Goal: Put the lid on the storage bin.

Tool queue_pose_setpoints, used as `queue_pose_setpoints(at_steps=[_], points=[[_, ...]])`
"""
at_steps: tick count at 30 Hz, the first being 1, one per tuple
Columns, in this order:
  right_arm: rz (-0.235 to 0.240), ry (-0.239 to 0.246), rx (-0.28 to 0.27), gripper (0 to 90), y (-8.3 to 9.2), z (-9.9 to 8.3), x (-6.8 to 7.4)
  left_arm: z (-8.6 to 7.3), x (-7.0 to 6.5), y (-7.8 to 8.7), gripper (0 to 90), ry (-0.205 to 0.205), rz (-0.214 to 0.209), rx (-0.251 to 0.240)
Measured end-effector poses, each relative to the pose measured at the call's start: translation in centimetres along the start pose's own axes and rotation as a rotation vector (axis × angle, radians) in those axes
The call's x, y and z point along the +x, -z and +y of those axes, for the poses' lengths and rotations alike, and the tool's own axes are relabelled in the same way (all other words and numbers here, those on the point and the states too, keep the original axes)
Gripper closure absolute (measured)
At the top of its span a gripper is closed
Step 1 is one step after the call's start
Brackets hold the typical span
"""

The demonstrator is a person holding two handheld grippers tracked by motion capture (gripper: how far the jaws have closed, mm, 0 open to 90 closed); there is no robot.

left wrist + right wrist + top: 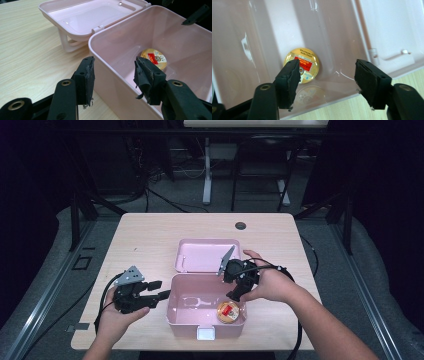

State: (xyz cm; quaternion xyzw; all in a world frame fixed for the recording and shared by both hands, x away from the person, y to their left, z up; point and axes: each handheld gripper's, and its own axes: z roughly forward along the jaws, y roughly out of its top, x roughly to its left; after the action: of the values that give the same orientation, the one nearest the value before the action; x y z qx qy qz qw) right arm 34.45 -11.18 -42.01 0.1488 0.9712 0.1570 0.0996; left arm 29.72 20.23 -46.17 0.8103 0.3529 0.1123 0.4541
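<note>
1. One round gold tin with a red label point(228, 311) lies on the floor of one open pale-pink plastic box point(172, 317), in its near right corner.
2. Two grippers – the left gripper point(161, 290) straddles the box's left wall, jaws apart, nothing pressed; the right gripper point(236, 293) hangs over the tin, jaws apart, empty.
3. The right gripper view shows the tin's reflection; the left gripper view shows the flat lid point(82, 17) resting behind on one light wooden table point(145, 235).

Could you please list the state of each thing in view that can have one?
Pink box: open, upright on the table.
Lid: swung fully back, lying flat behind the box.
Round gold tin: lying flat inside the box, label up, not held.
Left tongs: open, straddling the box's wall, nothing gripped.
Right tongs: open above the tin, holding nothing.
</note>
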Motion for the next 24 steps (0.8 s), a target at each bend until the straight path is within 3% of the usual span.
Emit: queue_pose_setpoints(at_steps=[4,10,14,18,21,24], points=[[0.003,-0.048,-0.021,42.3,0.3,-0.2,-0.5,0.0,-0.2,-0.1,53.2,0.003,-0.001,0.0],[-0.032,-0.133,-0.042,42.5,0.5,-0.6,-1.1,0.0,-0.3,-0.1,55.1,-0.001,-0.01,0.005],[-0.015,-0.175,-0.069,44.6,0.6,-1.0,-1.6,-0.1,-0.3,-0.2,56.2,-0.005,-0.007,0.009],[0.0,-0.194,-0.092,45.9,0.7,-1.2,-1.9,-0.2,-0.4,-0.4,58.1,-0.004,-0.003,0.015],[-0.014,-0.205,-0.097,46.2,0.7,-1.3,-2.3,-0.2,-0.5,-0.4,60.5,-0.006,-0.005,0.02],[-0.015,-0.243,-0.115,47.4,0.7,-1.5,-2.8,-0.2,-0.6,-0.5,62.3,-0.015,-0.005,0.021]])
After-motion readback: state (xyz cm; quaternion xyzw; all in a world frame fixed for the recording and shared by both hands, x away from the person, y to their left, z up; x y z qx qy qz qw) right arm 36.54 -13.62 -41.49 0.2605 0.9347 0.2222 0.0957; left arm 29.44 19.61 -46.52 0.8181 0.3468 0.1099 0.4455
